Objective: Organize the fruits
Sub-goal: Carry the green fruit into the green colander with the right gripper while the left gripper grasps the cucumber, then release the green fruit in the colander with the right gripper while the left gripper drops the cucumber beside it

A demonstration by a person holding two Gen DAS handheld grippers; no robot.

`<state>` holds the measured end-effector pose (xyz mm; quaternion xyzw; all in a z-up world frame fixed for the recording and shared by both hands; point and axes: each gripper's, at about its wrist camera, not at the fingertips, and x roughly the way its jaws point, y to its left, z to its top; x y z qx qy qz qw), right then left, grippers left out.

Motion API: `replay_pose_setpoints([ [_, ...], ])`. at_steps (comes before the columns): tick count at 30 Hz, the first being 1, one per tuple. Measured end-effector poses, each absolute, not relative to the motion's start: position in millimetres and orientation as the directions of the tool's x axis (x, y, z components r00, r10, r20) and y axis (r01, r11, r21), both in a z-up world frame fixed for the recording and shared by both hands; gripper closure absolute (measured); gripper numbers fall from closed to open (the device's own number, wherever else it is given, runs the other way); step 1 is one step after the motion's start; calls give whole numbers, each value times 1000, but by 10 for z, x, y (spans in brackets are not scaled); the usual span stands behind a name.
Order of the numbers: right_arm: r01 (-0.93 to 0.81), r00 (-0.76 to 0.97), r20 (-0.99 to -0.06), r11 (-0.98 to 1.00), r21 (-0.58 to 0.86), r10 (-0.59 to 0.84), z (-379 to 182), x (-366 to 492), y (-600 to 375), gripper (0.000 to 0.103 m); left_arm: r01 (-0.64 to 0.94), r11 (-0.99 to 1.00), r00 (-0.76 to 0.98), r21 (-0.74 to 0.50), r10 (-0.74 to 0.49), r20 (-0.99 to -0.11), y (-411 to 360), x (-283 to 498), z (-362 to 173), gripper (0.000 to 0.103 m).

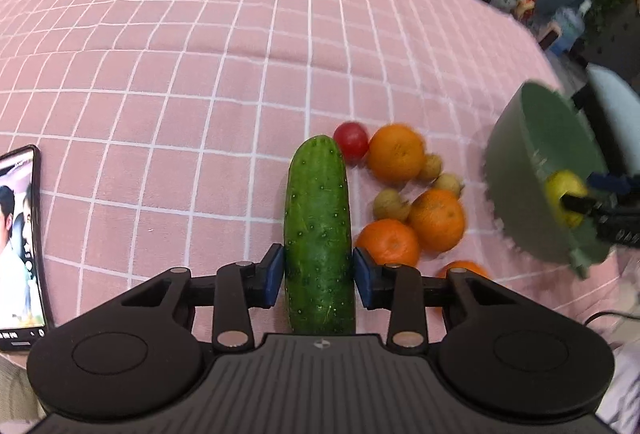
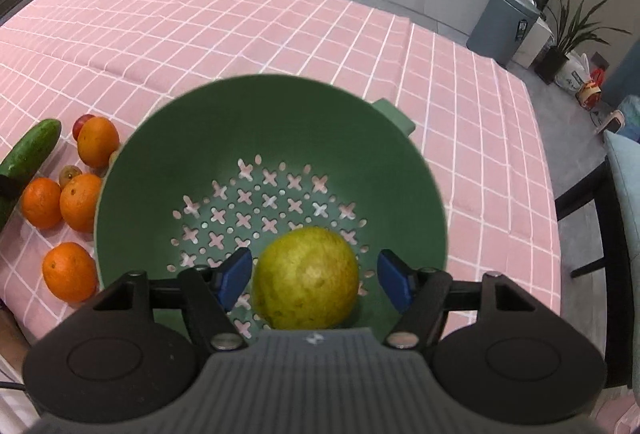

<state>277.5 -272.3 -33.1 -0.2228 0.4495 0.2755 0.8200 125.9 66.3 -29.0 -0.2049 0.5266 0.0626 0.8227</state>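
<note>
My left gripper (image 1: pixel 319 276) is shut on a green cucumber (image 1: pixel 319 230), its blue pads pressed on both sides. Several oranges (image 1: pixel 396 153), a red tomato (image 1: pixel 351 139) and small brown fruits (image 1: pixel 390 204) lie on the pink cloth just right of it. My right gripper (image 2: pixel 314 280) is open over the green colander (image 2: pixel 200 130), its pads apart from the yellow-green pear (image 2: pixel 306 278) lying inside. The colander (image 1: pixel 536 154) and pear (image 1: pixel 562 194) also show at the right of the left wrist view. The cucumber (image 2: pixel 30 148) and oranges (image 2: pixel 97 141) show left of the colander.
A phone (image 1: pixel 18 246) with a lit screen lies at the left on the pink checked tablecloth (image 1: pixel 180 54). A chair (image 2: pixel 624 214) stands at the table's right edge. A grey bin (image 2: pixel 504 28) and a potted plant (image 2: pixel 568 34) stand beyond the table.
</note>
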Motion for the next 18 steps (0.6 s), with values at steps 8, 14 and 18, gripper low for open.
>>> replay_pose_setpoints([
  [8,-673,447,-850,731,-115,278,-205,2698,-2810,36,-281,890,540,-358,-161,-826,527,1271,200,62],
  [14,-674,433,-846,735,-76,311,-166,2664,-2901,49,-168,881,622,-442,-253,-741,195,1550,520,62],
  [18,-681,418,-849,730,-58,323,-207,2646,-2913,52,-93,886,641,-453,-295,-709,-112,1812,569,62],
])
